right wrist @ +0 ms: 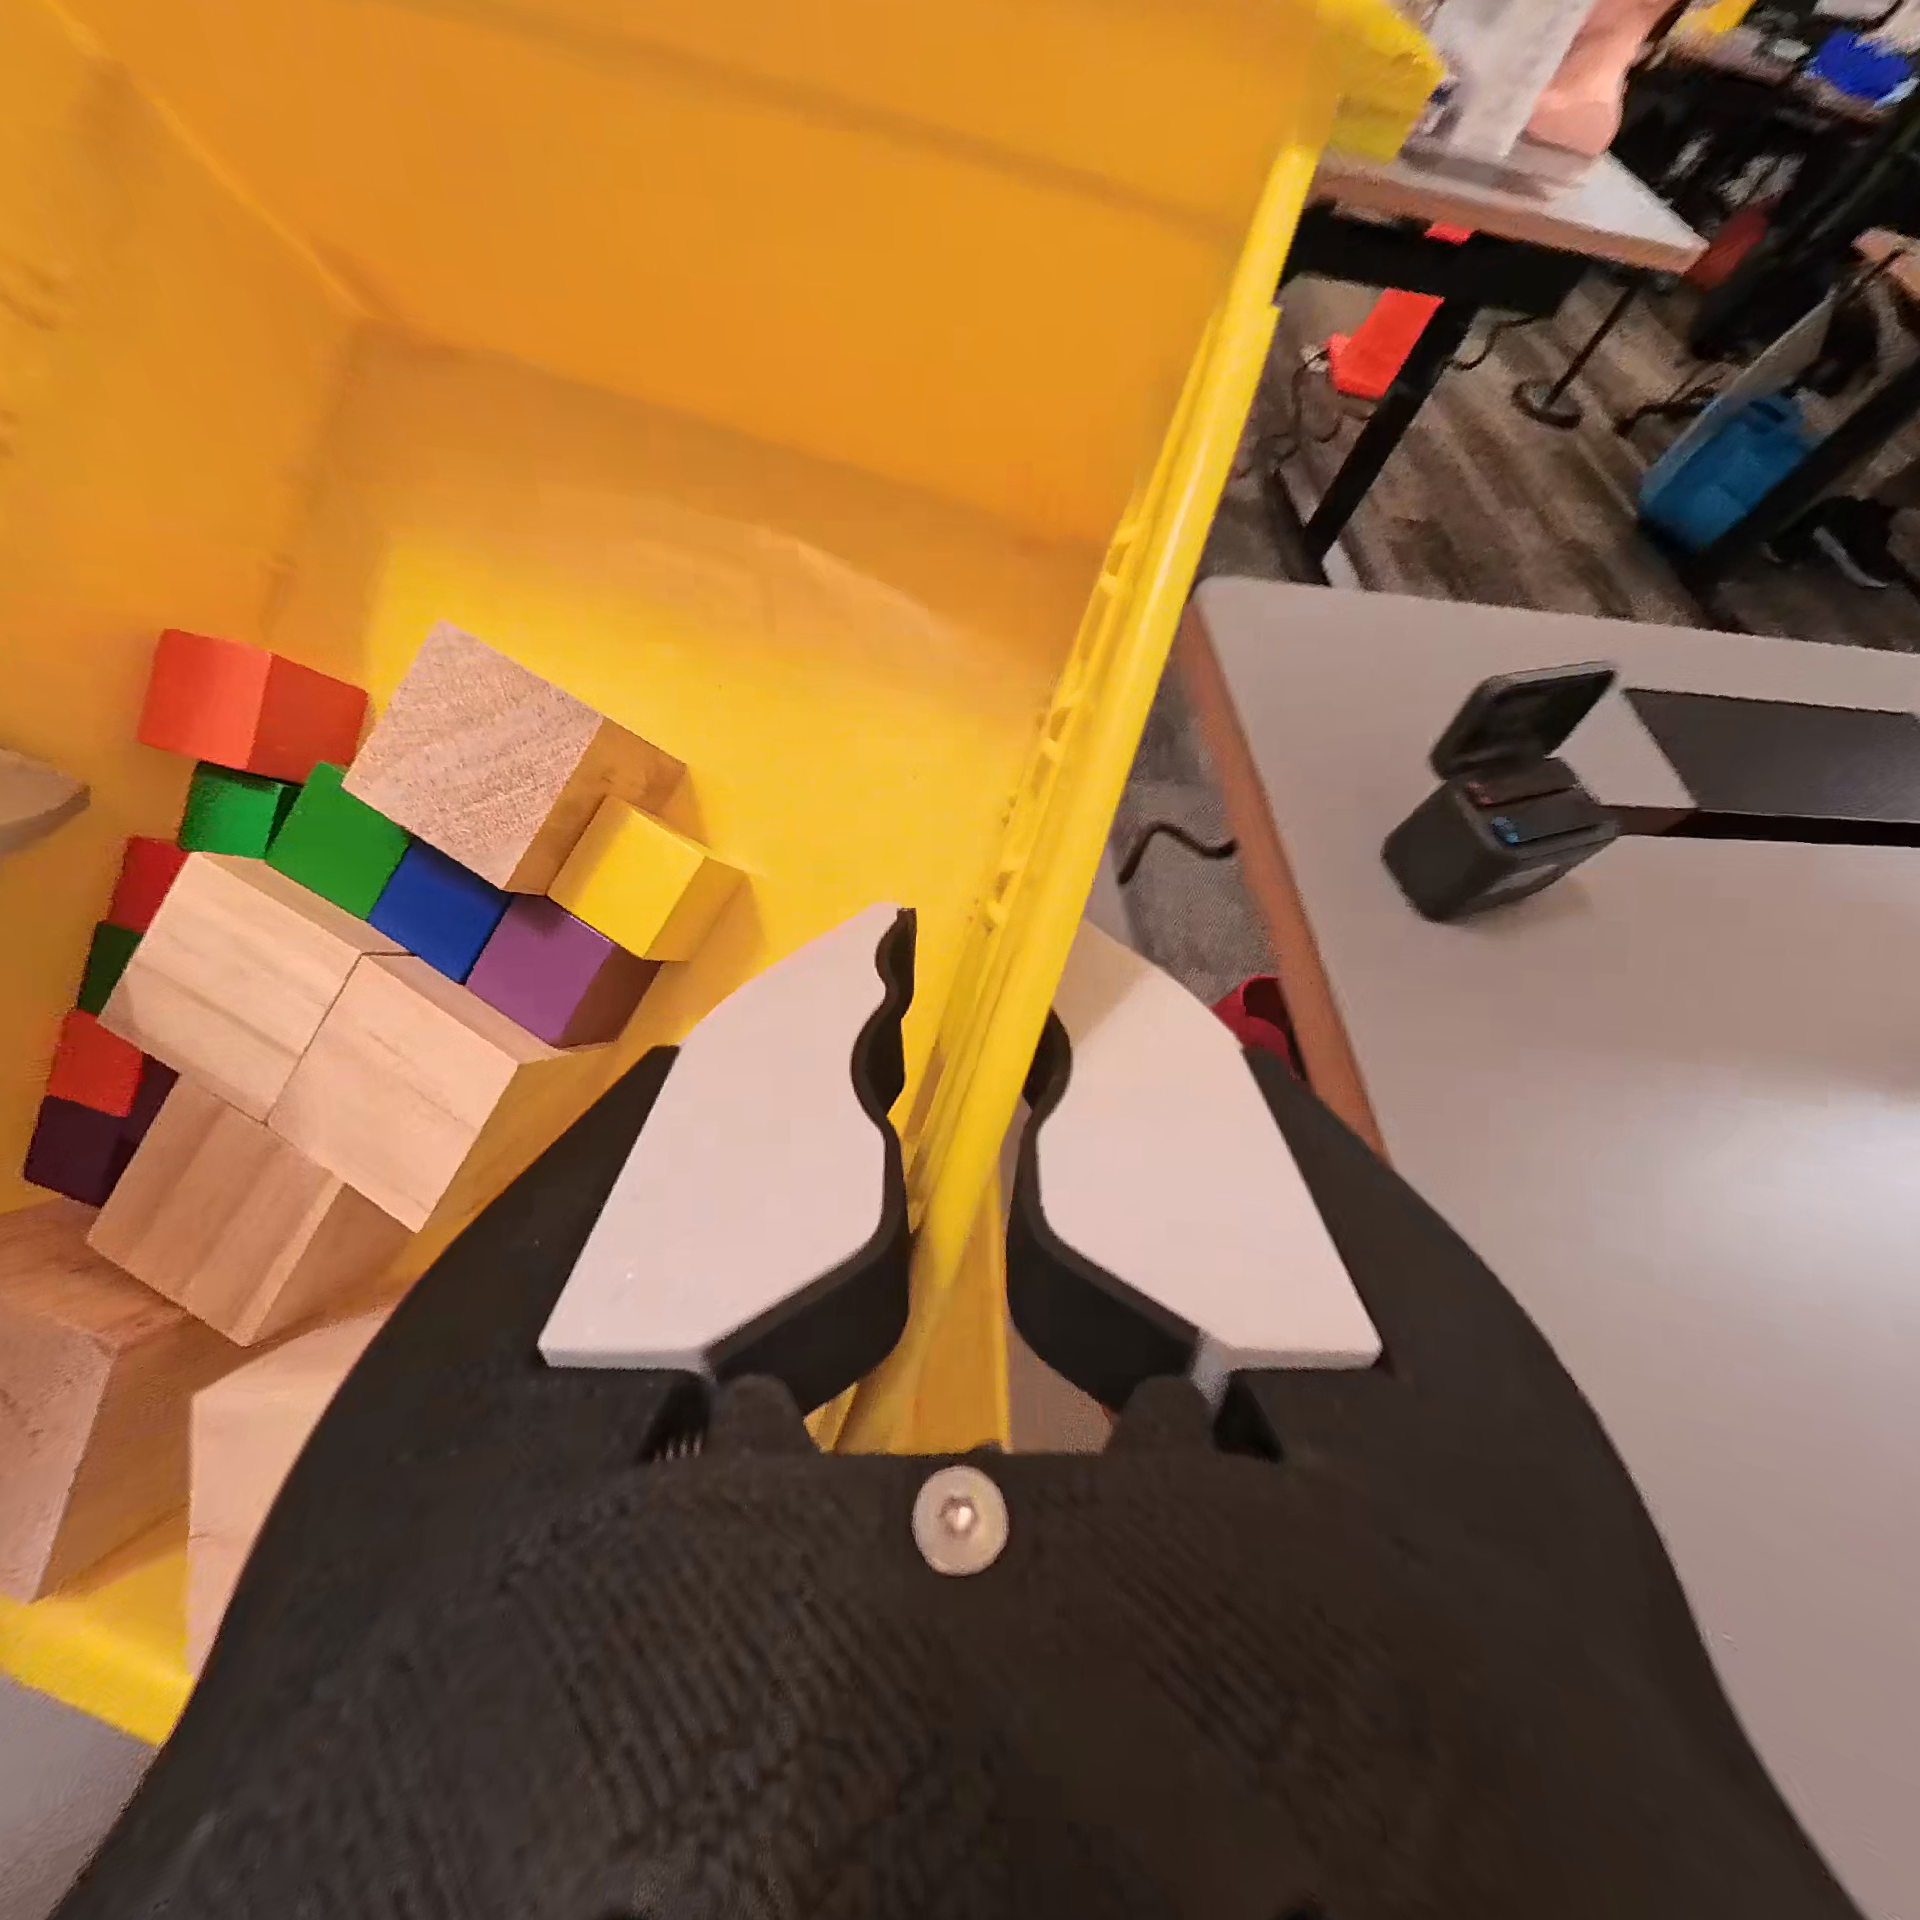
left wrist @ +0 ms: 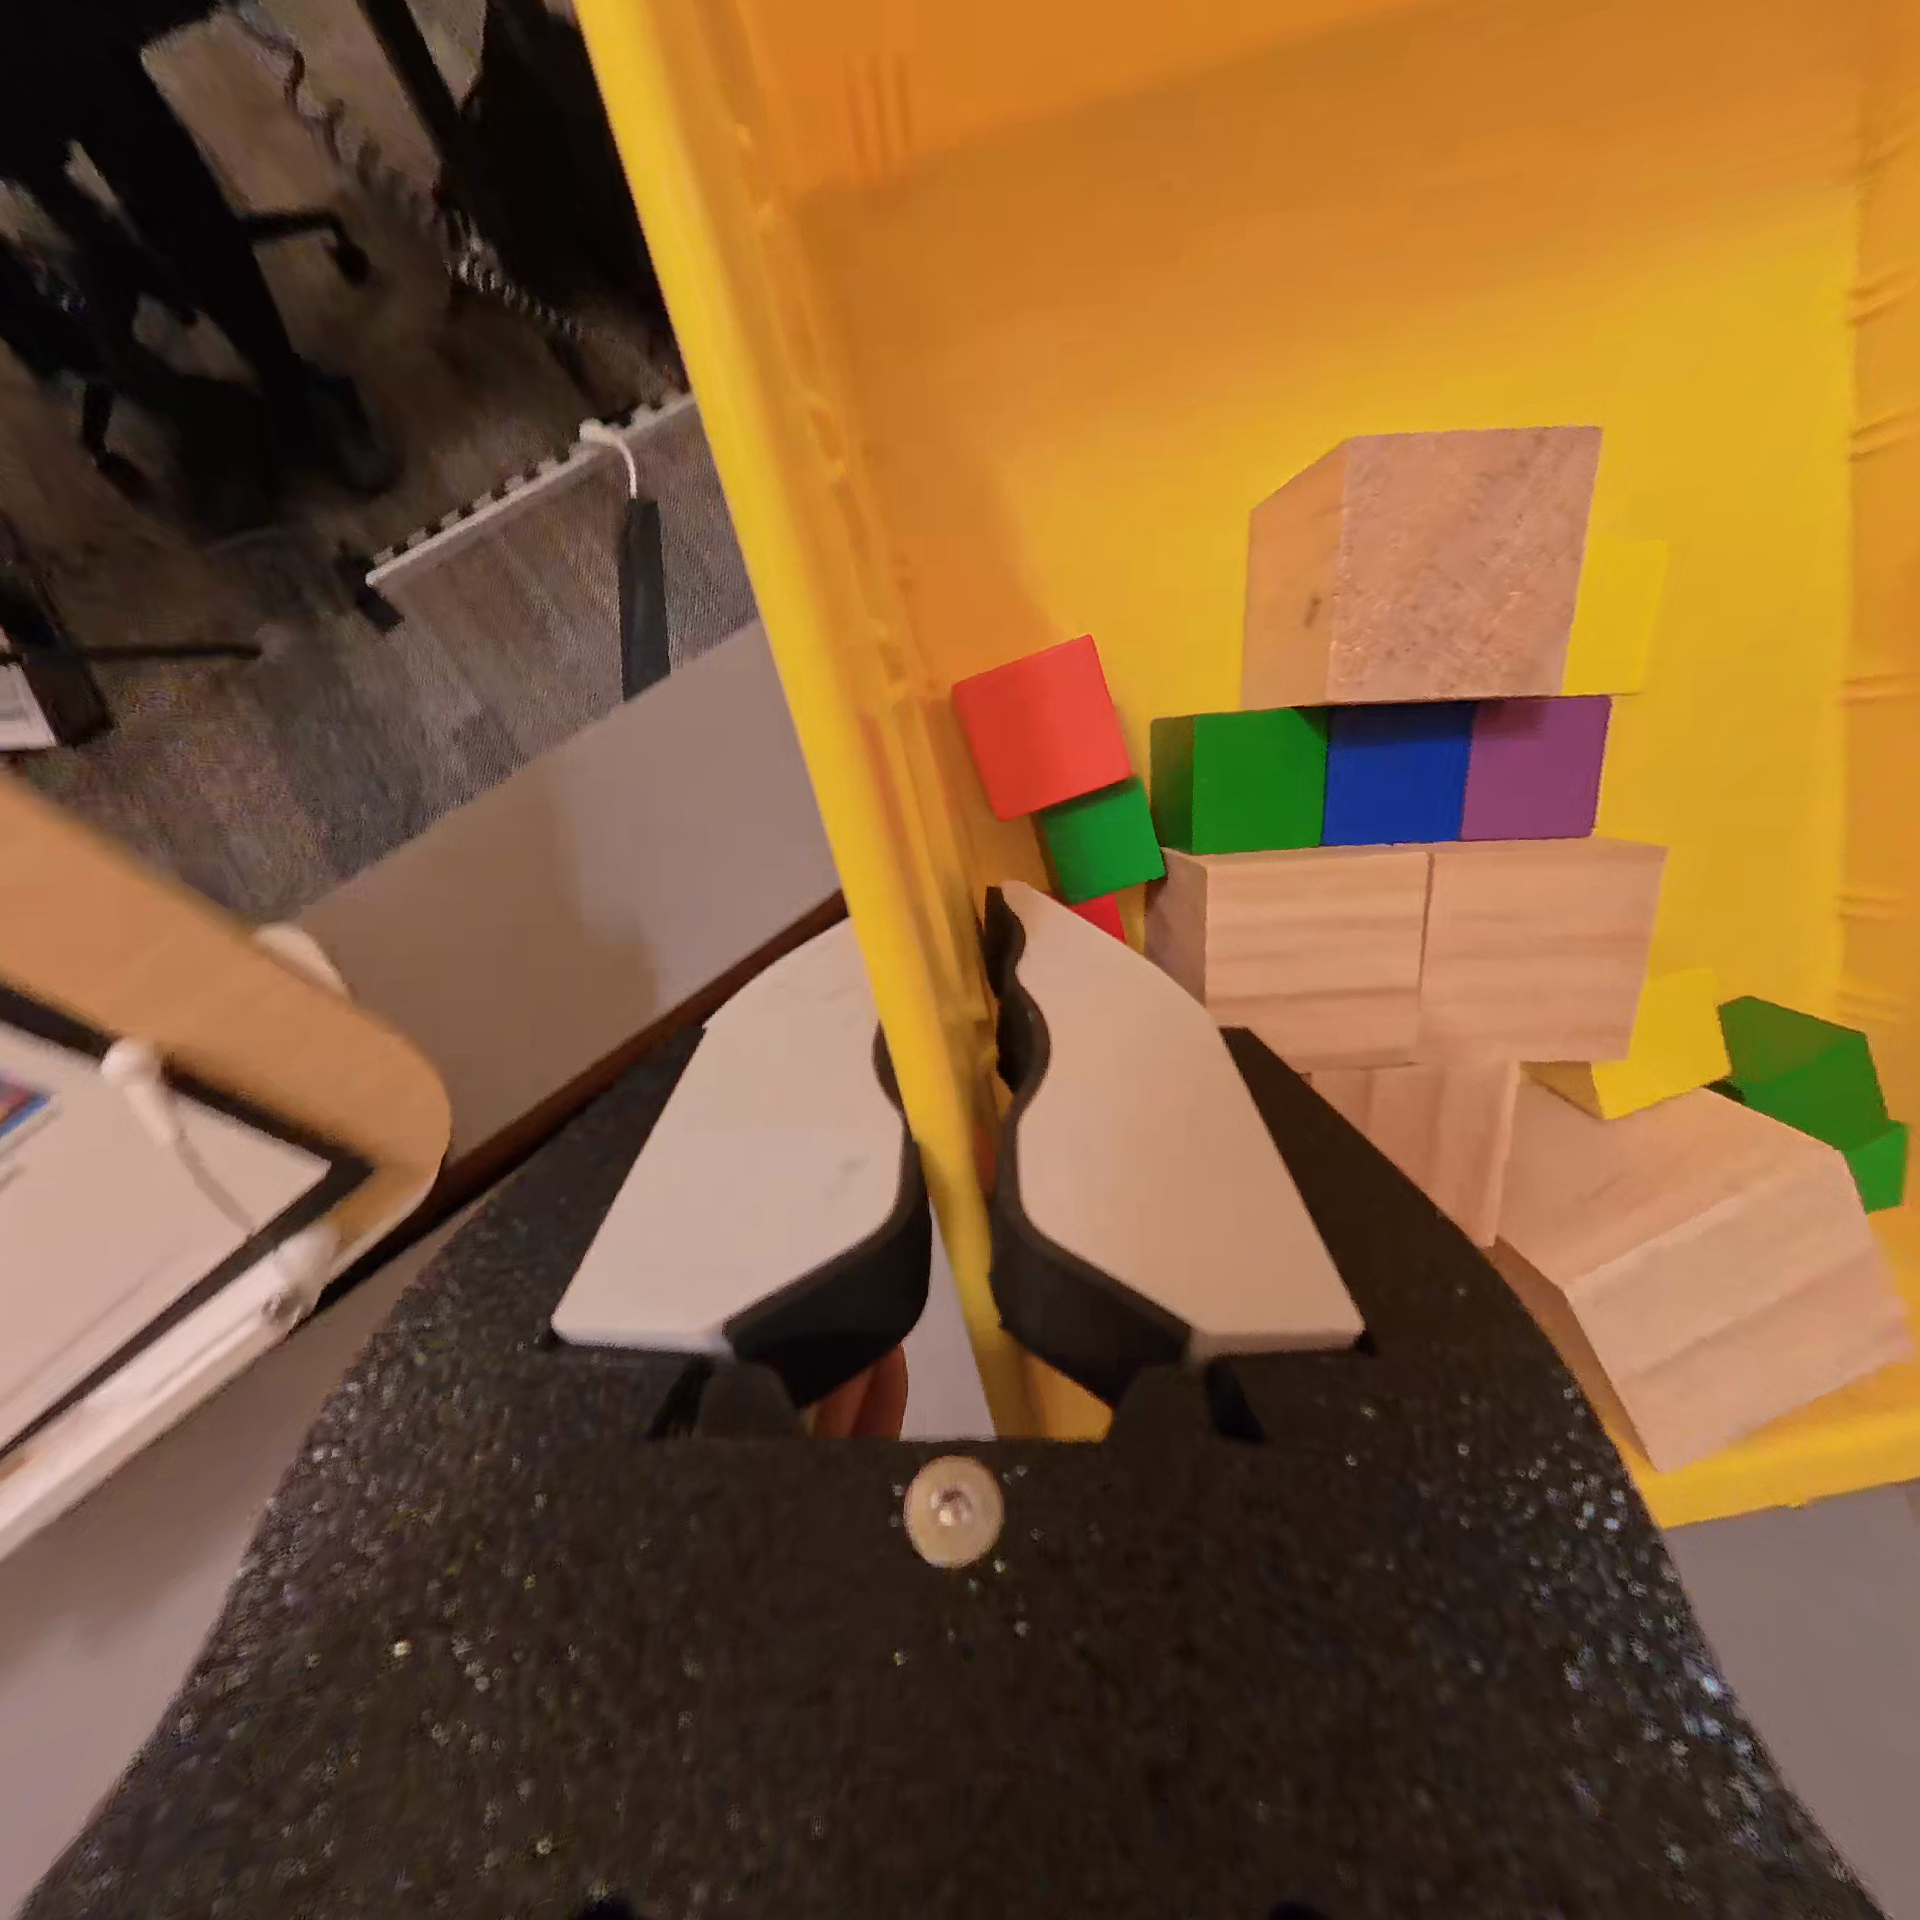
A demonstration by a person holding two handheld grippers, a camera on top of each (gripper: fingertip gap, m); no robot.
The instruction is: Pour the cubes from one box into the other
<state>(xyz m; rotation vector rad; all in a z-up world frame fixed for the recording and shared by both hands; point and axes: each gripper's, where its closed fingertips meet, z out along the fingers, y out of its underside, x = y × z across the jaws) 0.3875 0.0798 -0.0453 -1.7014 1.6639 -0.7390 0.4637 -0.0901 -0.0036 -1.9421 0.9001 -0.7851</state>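
Box (left wrist: 1039, 312) tipped, cubes (left wrist: 1403, 769) piled low | left gripper (left wrist: 951, 1039), right gripper (right wrist: 971, 1039): jaws clamp opposite walls

You are working in what is looking like an office or lab: grey tables (right wrist: 1621, 1091) are standing on wood-pattern flooring (right wrist: 1455, 499), rolling chair bases (left wrist: 301, 239) are showing upper left, cluttered desks (right wrist: 1558, 197) upper right.

The right hand-held gripper (right wrist: 961, 1039) clamps the yellow box (right wrist: 727, 364) wall.

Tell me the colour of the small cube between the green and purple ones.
Blue cube; clearest in the left wrist view.
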